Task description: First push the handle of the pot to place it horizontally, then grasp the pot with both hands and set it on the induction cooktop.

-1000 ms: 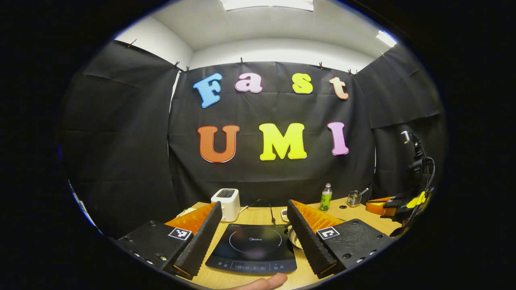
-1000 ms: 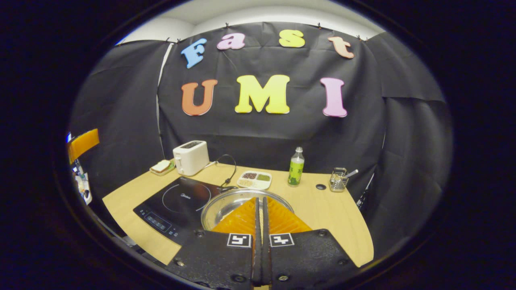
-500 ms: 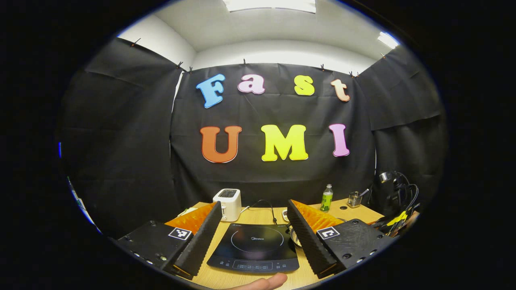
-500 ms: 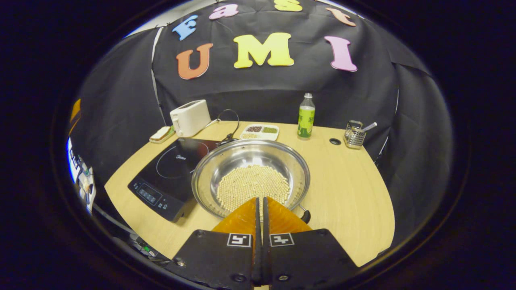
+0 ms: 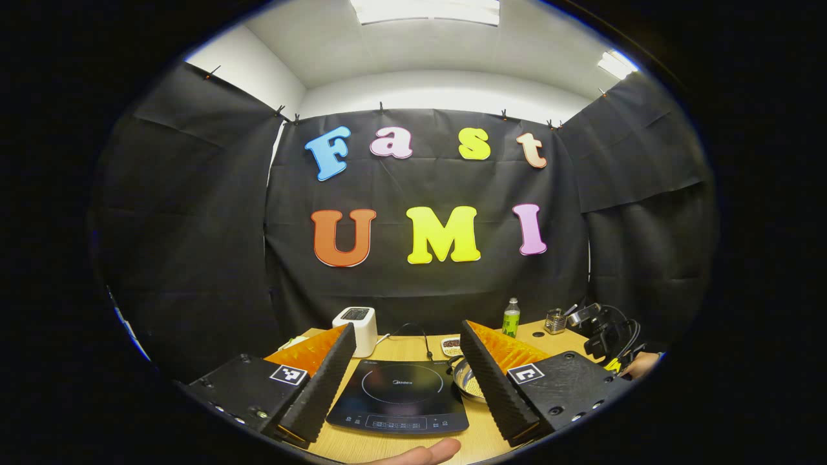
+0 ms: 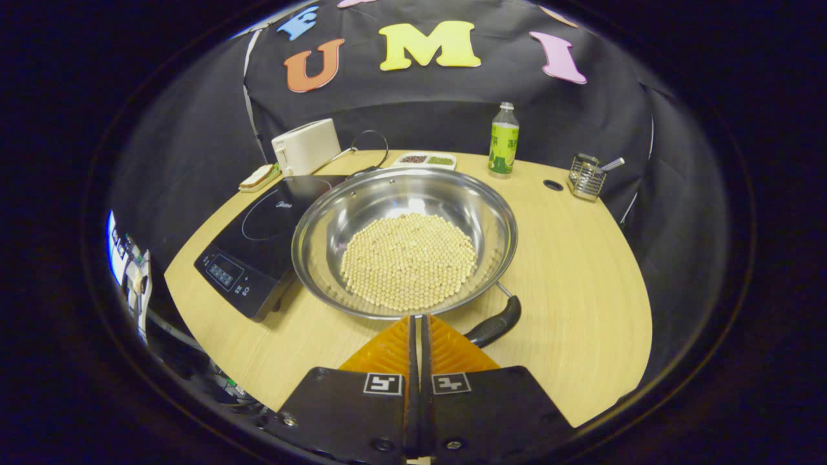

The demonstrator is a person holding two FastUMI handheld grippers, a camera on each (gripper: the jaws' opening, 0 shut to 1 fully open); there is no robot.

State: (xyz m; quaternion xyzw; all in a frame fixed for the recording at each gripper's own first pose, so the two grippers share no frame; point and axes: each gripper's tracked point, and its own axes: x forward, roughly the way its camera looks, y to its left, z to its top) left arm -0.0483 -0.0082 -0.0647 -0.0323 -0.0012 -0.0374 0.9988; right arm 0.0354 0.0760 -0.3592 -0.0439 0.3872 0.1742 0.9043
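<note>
The right gripper (image 6: pixel 417 323) is sitting with its two fingers pressed flat together, nothing between them, hanging just above the near rim of the pot (image 6: pixel 404 242). Whether the tips are actually touching that rim is hard to say from this angle. The pot is resting on the wooden table (image 6: pixel 575 271), its left edge just beside or slightly overlapping the induction cooktop (image 6: pixel 258 239); I cannot tell which. It is carrying a round bed of pale beans (image 6: pixel 407 261). Its dark handle (image 6: pixel 494 326) is angling out toward the near right, and the inner end is slipping out of sight behind the gripper's right finger.

Over in the left gripper view, the left gripper (image 5: pixel 407 374) is holding its fingers spread wide, gripping nothing, framing the cooktop (image 5: pixel 397 397) between them above the table. A fingertip (image 5: pixel 426 452) of the holding hand is peeking in at the bottom edge. The pot (image 5: pixel 468 381) is showing as just a sliver beside the right finger, the rest blocked.

Farther back, a white toaster (image 6: pixel 307 145), a sectioned dish (image 6: pixel 426 159), a green-labelled bottle (image 6: pixel 502 142) and a wire holder (image 6: pixel 586 175) are standing along the table's far side. At the far right of the left gripper view, a dark tangle of gear and cable (image 5: pixel 607 332) is too blurred to make out.
</note>
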